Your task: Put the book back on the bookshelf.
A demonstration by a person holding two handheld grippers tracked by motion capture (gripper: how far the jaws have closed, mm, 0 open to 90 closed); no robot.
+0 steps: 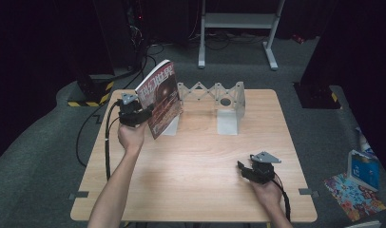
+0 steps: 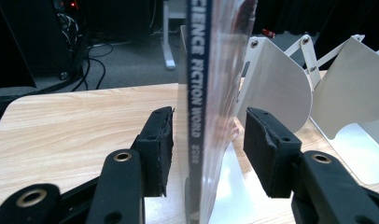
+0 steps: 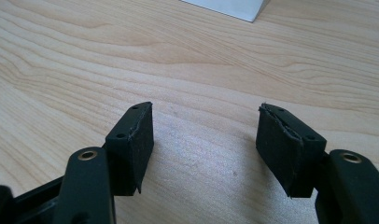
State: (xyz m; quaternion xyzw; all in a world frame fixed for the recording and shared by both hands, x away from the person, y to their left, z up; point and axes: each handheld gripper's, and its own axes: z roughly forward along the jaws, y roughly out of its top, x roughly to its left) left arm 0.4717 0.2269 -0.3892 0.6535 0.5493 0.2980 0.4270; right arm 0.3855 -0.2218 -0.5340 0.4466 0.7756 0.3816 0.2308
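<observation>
A science fiction magazine (image 1: 160, 97) with a dark reddish cover stands upright and slightly tilted at the left end of a white expanding book rack (image 1: 219, 102) on the wooden table (image 1: 191, 161). My left gripper (image 1: 146, 114) reaches it from the left, its jaws on either side of the spine. In the left gripper view the blue spine (image 2: 197, 93) stands between the two pads (image 2: 162, 140) with a narrow gap on each side, so my left gripper (image 2: 208, 135) is open. My right gripper (image 1: 241, 168) rests open near the front right, holding nothing (image 3: 206, 140).
The rack's white plates (image 2: 276, 88) rise just behind the magazine. On the floor lie cables (image 1: 93, 128) at the left, a striped block (image 1: 93, 92), a metal stand (image 1: 238, 21) behind the table, and a blue box (image 1: 362, 168) at the right.
</observation>
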